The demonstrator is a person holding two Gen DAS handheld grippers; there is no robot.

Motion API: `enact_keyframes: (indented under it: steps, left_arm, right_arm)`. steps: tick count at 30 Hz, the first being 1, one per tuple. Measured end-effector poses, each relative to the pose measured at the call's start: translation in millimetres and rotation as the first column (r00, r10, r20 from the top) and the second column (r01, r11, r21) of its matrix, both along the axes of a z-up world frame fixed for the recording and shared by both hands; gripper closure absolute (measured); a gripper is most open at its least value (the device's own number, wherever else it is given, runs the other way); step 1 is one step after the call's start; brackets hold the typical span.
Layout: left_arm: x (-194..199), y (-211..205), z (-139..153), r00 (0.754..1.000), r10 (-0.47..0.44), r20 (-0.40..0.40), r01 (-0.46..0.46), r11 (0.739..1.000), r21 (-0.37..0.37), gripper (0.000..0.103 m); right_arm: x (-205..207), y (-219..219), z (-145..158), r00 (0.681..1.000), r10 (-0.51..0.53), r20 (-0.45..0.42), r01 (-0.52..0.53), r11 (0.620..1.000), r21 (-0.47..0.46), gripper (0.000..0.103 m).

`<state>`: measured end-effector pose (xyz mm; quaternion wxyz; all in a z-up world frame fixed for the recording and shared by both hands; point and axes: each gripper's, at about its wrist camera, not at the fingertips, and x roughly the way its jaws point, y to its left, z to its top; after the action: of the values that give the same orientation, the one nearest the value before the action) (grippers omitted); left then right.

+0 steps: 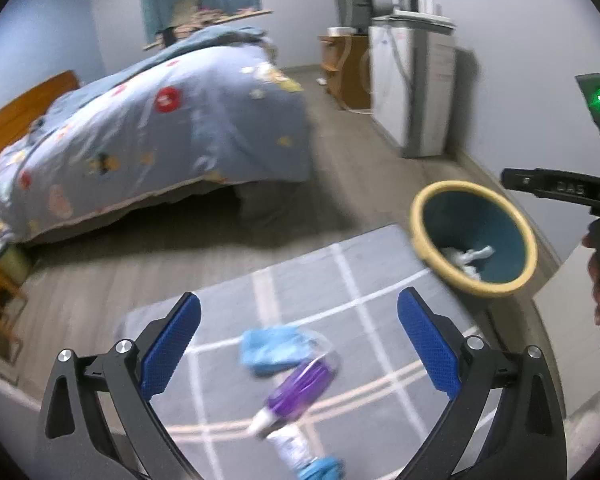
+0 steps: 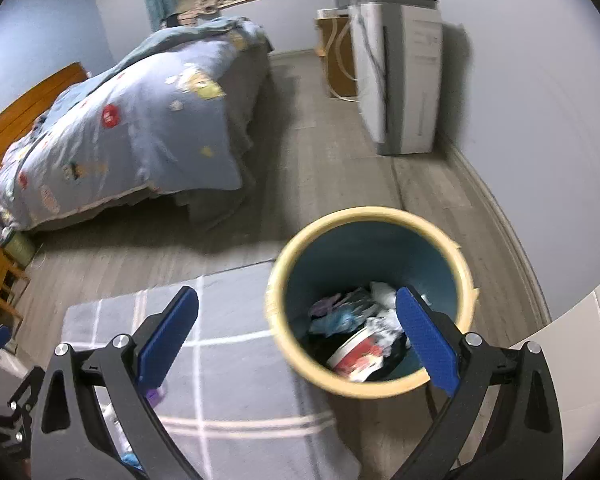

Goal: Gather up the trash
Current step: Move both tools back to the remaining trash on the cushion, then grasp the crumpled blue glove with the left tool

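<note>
Left wrist view: the left gripper (image 1: 299, 332) hangs with jaws released and empty over a grey rug (image 1: 372, 280). Between them lie a blurred blue wrapper (image 1: 270, 346) and purple packet (image 1: 304, 388); the lowest scrap is cut off at 6 o'clock.

Right wrist view: the right gripper (image 2: 297, 334), jaws released, hovers beside the yellow-rimmed bin (image 2: 278, 280) at 4 o'clock, one finger hiding part of its trash (image 2: 356, 354).

Yellow-rimmed teal bin (image 2: 370, 236), grey white-gridded rug (image 1: 300, 280), purple wrapper (image 1: 304, 384)
</note>
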<state>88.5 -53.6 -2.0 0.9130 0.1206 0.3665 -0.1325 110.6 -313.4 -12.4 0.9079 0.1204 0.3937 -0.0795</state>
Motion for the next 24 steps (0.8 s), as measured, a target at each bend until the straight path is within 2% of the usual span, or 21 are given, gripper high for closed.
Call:
enact_keyframes:
  steps: [7, 12, 16, 18, 20, 22, 24]
  left_arm:
    - [-31, 58, -6, 0.995, 0.097, -0.025, -0.098, 0.995, -0.036, 0.005]
    - [-48, 96, -17, 0.987, 0.151, -0.054, -0.154, 0.986, -0.068, 0.005]
    - [-55, 112, -30, 0.982, 0.174, -0.071, -0.178, 0.983, -0.053, 0.005]
    - [-58, 117, -44, 0.976, 0.184, -0.119, -0.195, 0.977, -0.083, 0.005]
    - [-60, 120, -63, 0.962, 0.187, -0.199, -0.215, 0.968, -0.127, 0.005]
    - [-63, 115, -80, 0.951, 0.178, -0.253, -0.219, 0.965, -0.144, 0.005]
    - [-67, 106, -94, 0.948, 0.142, -0.286, -0.188, 0.972, -0.138, 0.005]
  right_arm:
    - [-12, 65, 3, 0.996, 0.090, -0.019, -0.091, 0.995, -0.044, 0.006]
    - [-18, 106, -6, 0.988, 0.148, -0.050, -0.149, 0.989, -0.011, 0.006]
    - [-16, 125, -13, 0.983, 0.156, -0.095, -0.158, 0.987, -0.009, 0.006]
    - [-14, 131, -15, 0.983, 0.154, -0.103, -0.154, 0.988, 0.001, 0.006]
    - [-12, 135, -18, 0.983, 0.142, -0.112, -0.142, 0.990, 0.015, 0.006]
    - [-12, 139, -23, 0.983, 0.135, -0.128, -0.132, 0.991, 0.037, 0.006]
    - [-10, 144, -28, 0.980, 0.133, -0.149, -0.126, 0.991, 0.055, 0.006]
